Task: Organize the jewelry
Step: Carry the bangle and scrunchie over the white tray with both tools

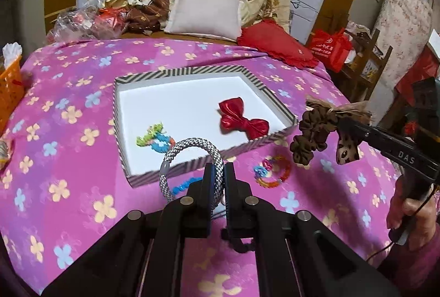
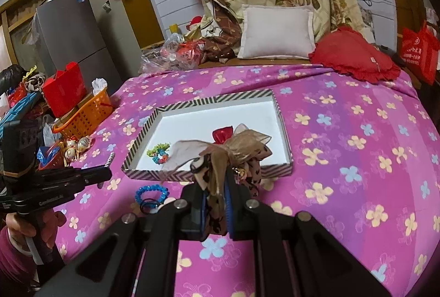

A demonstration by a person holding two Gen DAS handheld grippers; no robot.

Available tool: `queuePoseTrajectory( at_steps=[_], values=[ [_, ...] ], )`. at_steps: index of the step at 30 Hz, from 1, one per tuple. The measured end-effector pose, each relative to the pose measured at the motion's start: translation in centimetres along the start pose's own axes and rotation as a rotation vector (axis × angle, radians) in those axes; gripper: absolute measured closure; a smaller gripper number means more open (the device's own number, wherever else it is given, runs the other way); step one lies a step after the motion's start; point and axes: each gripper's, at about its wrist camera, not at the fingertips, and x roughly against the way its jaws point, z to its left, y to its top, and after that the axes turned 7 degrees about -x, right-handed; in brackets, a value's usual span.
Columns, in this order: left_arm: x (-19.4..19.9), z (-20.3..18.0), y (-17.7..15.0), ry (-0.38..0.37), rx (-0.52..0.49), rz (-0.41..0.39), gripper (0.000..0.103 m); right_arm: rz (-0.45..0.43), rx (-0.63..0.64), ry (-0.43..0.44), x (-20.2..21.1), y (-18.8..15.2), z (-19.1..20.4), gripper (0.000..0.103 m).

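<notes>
Left gripper (image 1: 219,173) is clamping a grey-white braided rope bracelet (image 1: 189,148); right gripper (image 2: 217,198) is pinching a brown leopard-print scrunchie with gauze bow (image 2: 236,154), both hovering near the striped shallow cardboard tray (image 1: 192,71) holding a glossy red bow (image 1: 242,118).

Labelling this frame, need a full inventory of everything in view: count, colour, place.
tray: 1, striped rim, white inside, on the bedspread
red bow: 1, red, in the tray, right part
small hair tie: 1, green, blue and orange, in the tray, near left
rope bracelet: 1, grey and white, held up in front of the tray
brown scrunchie: 1, brown with leopard and gauze ribbons, held up right of the tray
bead bracelet: 1, multicolour, on the bedspread in front of the tray
blue bracelet: 1, blue, on the bedspread, near left of the tray
bedspread: 1, pink, flowered
white pillow: 1, behind
red cushion: 1, behind right
orange basket: 1, left
left gripper: shut on the rope bracelet
right gripper: shut on the brown scrunchie
</notes>
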Motion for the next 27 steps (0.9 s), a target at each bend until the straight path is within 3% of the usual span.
queuePoseTrajectory(
  at_steps=[11,27],
  values=[
    [-1.5,1.3,1.5,0.067,-0.014,-0.005,0.102,0.002,0.013,0.021,-2.2,1.6,1.2,0.092],
    [-4.2,3.7,3.4,0.095,0.028,0.000,0.102,0.024,0.014,0.045,-6.8,3.7,2.4,0.092]
  ],
)
